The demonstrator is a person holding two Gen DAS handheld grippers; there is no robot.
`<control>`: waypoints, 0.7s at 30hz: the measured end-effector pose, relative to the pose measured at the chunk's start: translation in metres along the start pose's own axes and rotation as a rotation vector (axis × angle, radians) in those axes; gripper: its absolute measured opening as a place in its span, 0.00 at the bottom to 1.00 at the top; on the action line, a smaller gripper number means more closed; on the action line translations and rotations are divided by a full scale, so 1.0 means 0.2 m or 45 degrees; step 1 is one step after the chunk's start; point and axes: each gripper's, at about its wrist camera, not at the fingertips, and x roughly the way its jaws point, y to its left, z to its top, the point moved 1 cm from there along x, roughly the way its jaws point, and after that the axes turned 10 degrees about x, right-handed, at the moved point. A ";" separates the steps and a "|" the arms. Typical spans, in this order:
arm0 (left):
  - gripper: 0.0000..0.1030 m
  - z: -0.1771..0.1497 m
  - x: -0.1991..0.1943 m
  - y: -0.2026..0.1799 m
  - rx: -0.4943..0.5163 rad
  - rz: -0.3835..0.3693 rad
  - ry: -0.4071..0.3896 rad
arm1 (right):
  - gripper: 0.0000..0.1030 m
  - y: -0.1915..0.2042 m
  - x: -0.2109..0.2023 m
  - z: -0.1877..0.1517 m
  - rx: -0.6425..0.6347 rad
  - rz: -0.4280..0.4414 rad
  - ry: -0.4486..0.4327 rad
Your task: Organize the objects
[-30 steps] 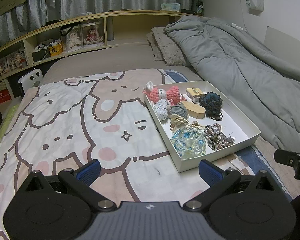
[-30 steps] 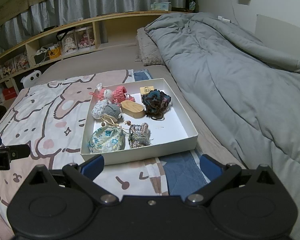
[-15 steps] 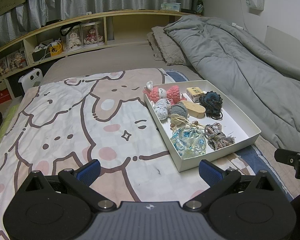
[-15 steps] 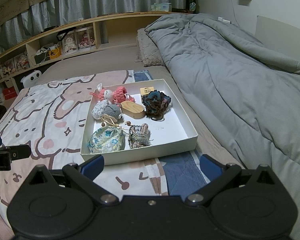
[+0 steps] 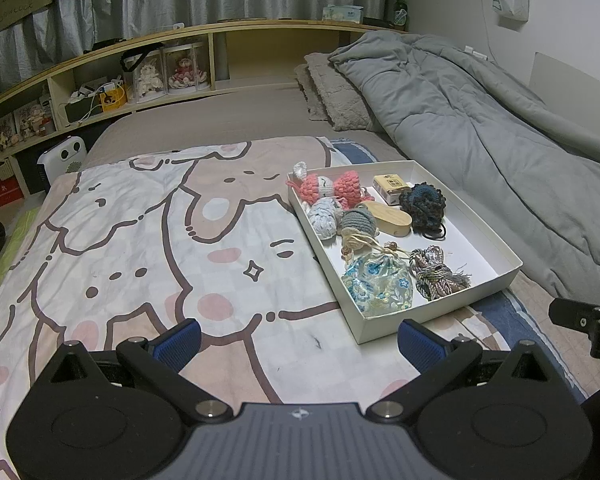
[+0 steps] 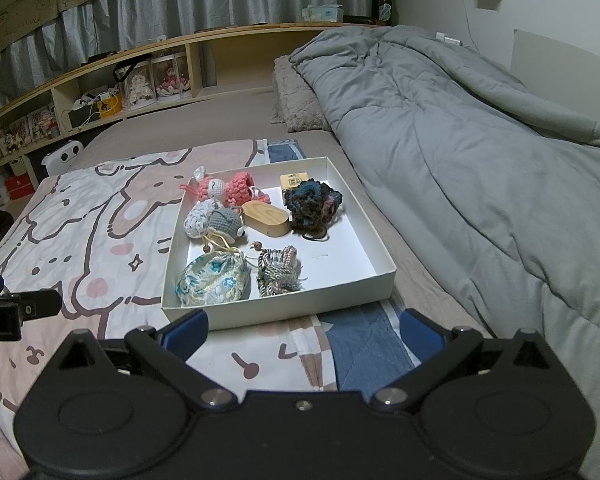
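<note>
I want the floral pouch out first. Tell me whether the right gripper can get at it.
Probably yes. The right gripper is open and empty, and the blue floral fabric pouch lies uncovered in the near corner of the shallow white cardboard box, so only the low front wall stands between.

black left gripper (image 5: 298,339), blue fingertip pads (image 5: 179,338), silver screws

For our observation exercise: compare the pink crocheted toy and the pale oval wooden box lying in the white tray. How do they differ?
The pink crocheted toy is soft, bumpy yarn; the pale oval wooden box is smooth and hard-edged. The toy mixes pink with a white middle; the box is one plain tan. The toy lies at the tray's far left corner, partly over the rim; the box lies nearer the middle. Both lie in the white tray, untouched by either gripper.
</note>
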 end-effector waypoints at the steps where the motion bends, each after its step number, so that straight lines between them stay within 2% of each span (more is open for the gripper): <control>1: 1.00 0.00 0.00 0.00 0.000 0.001 0.000 | 1.00 0.00 0.00 0.00 0.000 0.000 0.000; 21: 1.00 0.00 0.00 0.00 -0.003 0.005 0.002 | 1.00 0.00 0.00 -0.01 0.001 0.001 0.005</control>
